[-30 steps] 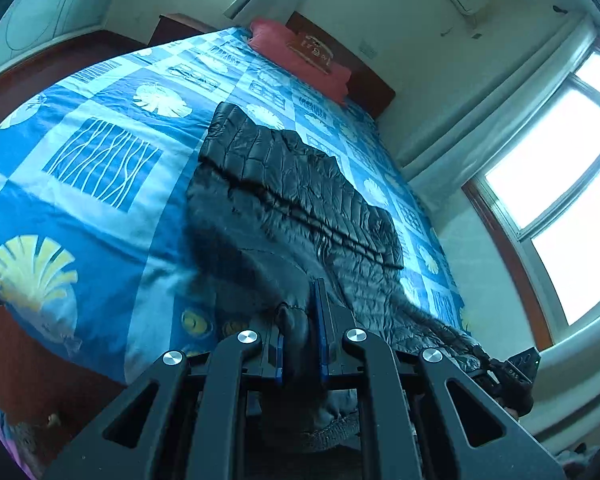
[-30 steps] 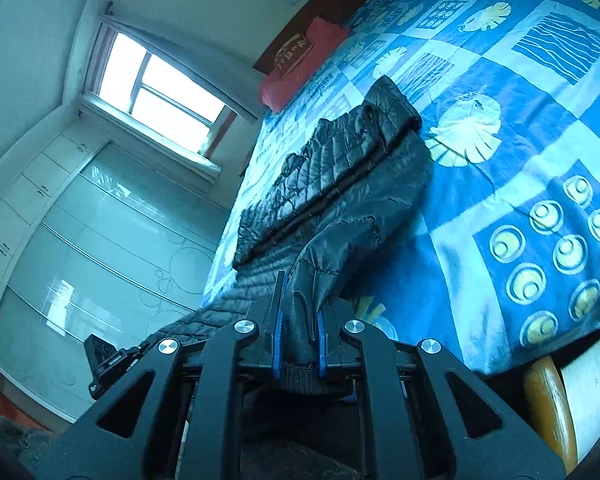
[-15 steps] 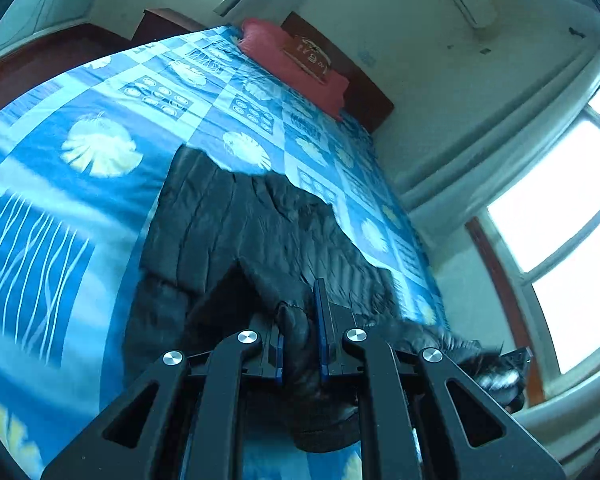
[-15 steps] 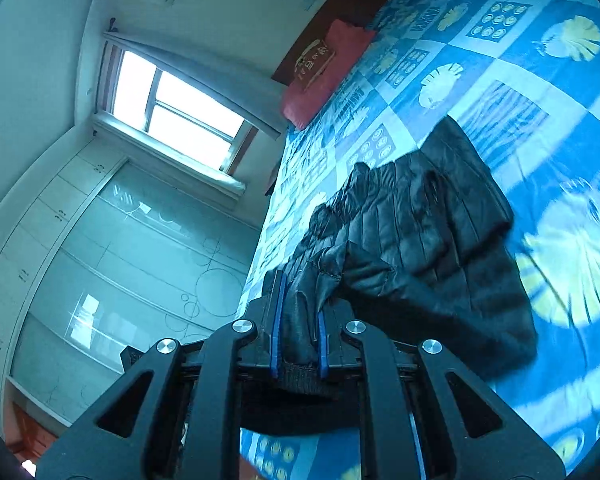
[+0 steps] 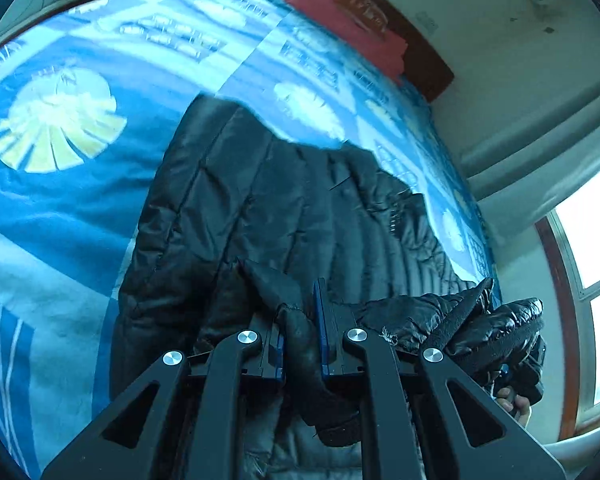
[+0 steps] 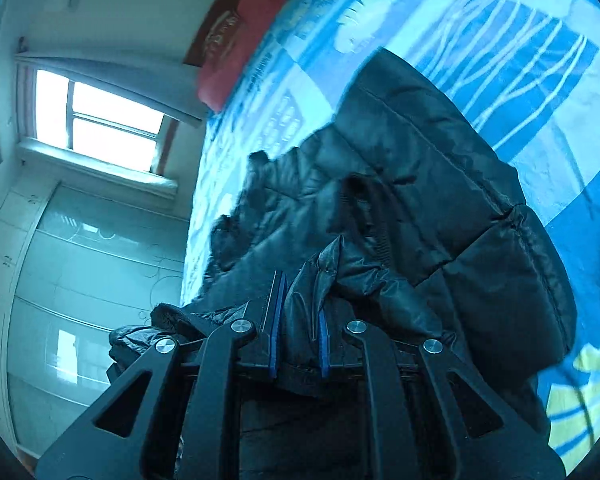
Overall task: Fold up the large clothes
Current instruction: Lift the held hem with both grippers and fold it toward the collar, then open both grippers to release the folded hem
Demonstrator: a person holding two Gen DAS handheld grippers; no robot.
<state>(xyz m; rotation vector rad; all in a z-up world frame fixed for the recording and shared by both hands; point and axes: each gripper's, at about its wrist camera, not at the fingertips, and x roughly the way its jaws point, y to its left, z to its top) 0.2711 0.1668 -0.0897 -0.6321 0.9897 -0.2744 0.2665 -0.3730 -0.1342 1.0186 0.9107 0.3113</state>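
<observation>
A black quilted puffer jacket (image 5: pixel 284 200) lies on the blue patterned bedspread (image 5: pixel 60 184), its near part lifted and doubled over the far part. My left gripper (image 5: pixel 300 312) is shut on a fold of the jacket's hem, which bunches between the blue pads. At the lower right of the left wrist view a hand (image 5: pixel 516 400) shows under bunched jacket fabric; the other tool there is hidden. In the right wrist view the jacket (image 6: pixel 440 208) fills the middle, and my right gripper (image 6: pixel 300 312) is shut on another fold of its edge.
A red pillow (image 5: pixel 340 24) rests against a dark wooden headboard (image 5: pixel 428 68) at the bed's far end. A bright window (image 6: pixel 96 120) with a curtain lies beyond the bed's side, glass wardrobe doors (image 6: pixel 80 280) next to it. Bare bedspread (image 6: pixel 520 60) surrounds the jacket.
Both grippers have carried the jacket's near edge forward over the bed and lower, toward the pillow end. The jacket now lies doubled and looms much closer in both views.
</observation>
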